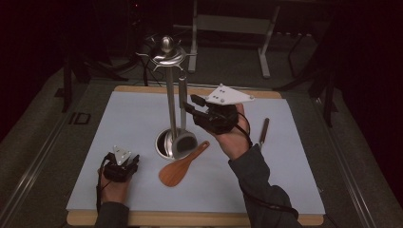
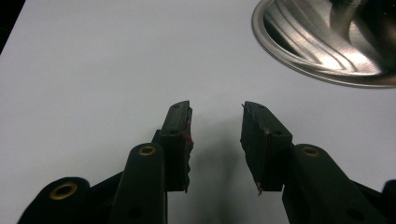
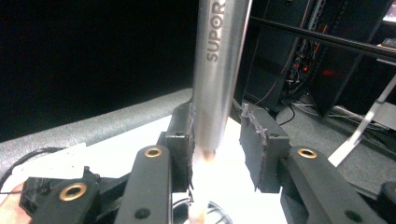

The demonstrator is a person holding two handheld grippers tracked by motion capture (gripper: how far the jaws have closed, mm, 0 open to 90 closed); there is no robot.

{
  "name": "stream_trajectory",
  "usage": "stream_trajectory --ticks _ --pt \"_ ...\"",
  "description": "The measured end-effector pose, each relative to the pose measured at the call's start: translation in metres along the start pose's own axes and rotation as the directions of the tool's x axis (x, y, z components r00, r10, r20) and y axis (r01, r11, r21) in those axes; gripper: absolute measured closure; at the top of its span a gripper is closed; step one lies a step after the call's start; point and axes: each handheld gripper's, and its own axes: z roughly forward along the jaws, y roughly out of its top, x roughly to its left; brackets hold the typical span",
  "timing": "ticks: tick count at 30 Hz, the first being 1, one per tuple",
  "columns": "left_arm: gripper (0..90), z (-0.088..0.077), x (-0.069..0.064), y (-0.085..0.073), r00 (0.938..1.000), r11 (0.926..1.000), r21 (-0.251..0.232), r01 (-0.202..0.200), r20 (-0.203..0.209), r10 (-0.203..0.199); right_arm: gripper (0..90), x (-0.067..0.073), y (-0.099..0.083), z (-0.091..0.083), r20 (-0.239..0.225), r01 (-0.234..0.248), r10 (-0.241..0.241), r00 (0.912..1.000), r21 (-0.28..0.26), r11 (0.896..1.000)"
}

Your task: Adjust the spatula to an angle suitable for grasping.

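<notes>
Utensil stand (image 1: 169,85), a steel post with hooks at its crown and a round dished base, is set upright near the middle of the white tabletop (image 1: 128,118). A steel spatula (image 1: 183,128) hangs beside the post, its blade down in the base, presumably so that it is stored off the surface. The spatula's handle (image 3: 217,70), stamped SUPOR, is seen between the jaws of the right hand-held gripper (image 3: 217,128); the jaws stand apart, one pad seemingly against the handle and a gap left on the other side, so nothing is clamped. The raised, sideways reach suits either a fresh release after hanging or an approach to take the tool; which one cannot be told. A wooden rice paddle (image 1: 180,167) lies flat just in front of the base, and a dark-handled utensil (image 1: 263,133) lies well off to the right, perhaps awaiting hanging. The left hand-held gripper (image 2: 215,123) is rested low on the tabletop near the base (image 2: 327,42), jaws apart and empty, kept clear of the working side.
</notes>
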Motion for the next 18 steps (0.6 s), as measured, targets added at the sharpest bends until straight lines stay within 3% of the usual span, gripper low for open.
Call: stream_trajectory --ticks 6,9,18 --pt "63.0 0.0 0.0 0.0 1.0 1.0 0.001 -0.001 0.0 0.001 63.5 -0.002 -0.004 -0.004 0.006 0.059 -0.059 0.9982 0.042 0.997" --pt "62.9 0.0 0.0 0.0 1.0 1.0 -0.001 -0.001 0.0 0.001 64.2 -0.007 -0.007 -0.006 -0.003 0.053 -0.053 0.9986 0.067 0.996" --pt "62.9 0.0 0.0 0.0 1.0 1.0 0.001 -0.001 -0.001 0.001 66.3 -0.026 -0.026 -0.014 0.031 0.049 -0.053 0.9981 0.133 0.99"
